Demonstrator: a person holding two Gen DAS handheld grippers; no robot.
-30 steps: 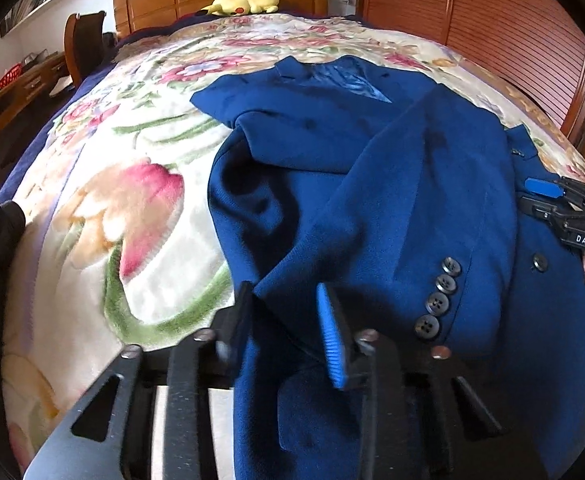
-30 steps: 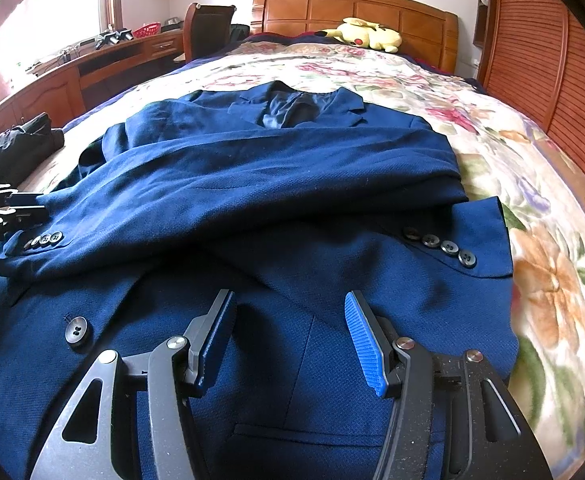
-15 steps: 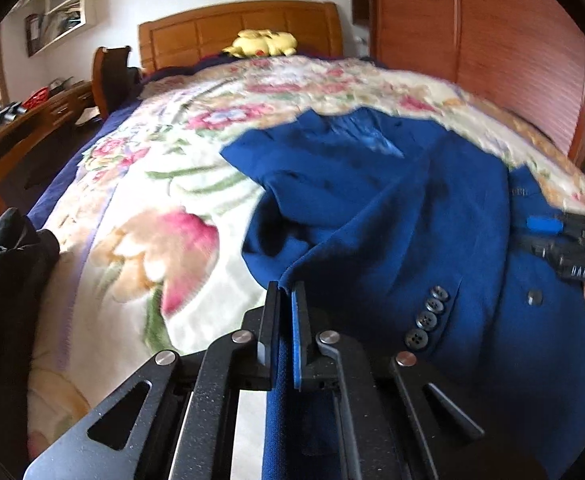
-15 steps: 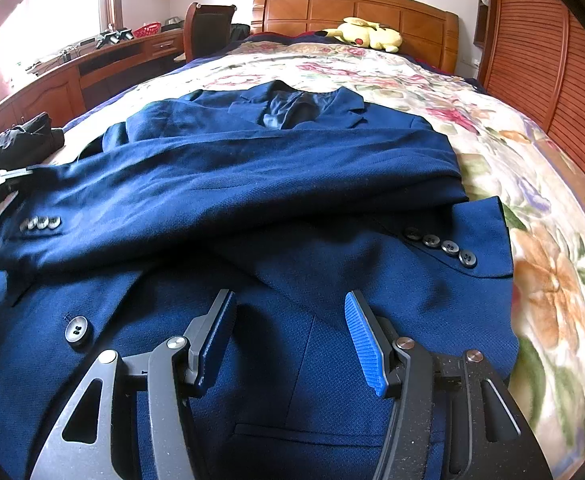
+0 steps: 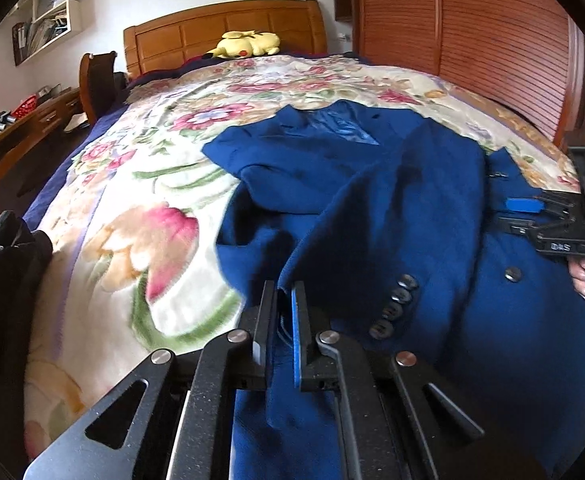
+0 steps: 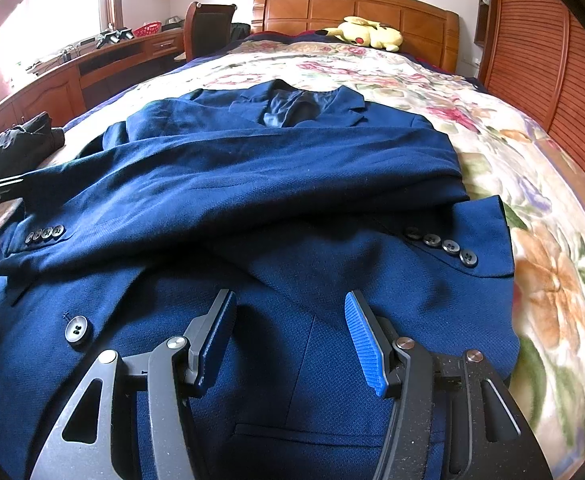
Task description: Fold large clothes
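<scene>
two grippers: left gripper (image 5: 283, 300) fingers pinch blazer (image 5: 372, 216) edge; right gripper (image 6: 290, 328) fingers wide.

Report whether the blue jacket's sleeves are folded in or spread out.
Folded in: on the blue jacket, both sleeves cross over the front, the buttoned cuffs lying on the body.

The jacket (image 6: 252, 184) lies on the bed (image 6: 552, 240), collar toward the headboard (image 6: 356, 8), hem at the foot edge. Both sleeves are folded across its front, the upper one crossing over the lower. A plush toy (image 6: 368, 32) sits at the head edge, against the headboard. A dark garment (image 6: 16, 144) lies at the bed's left edge, beside the jacket. A desk (image 6: 52, 80) and chair (image 6: 208, 28) stand left of the bed; a slatted wall (image 6: 544, 52) runs along its right side.
</scene>
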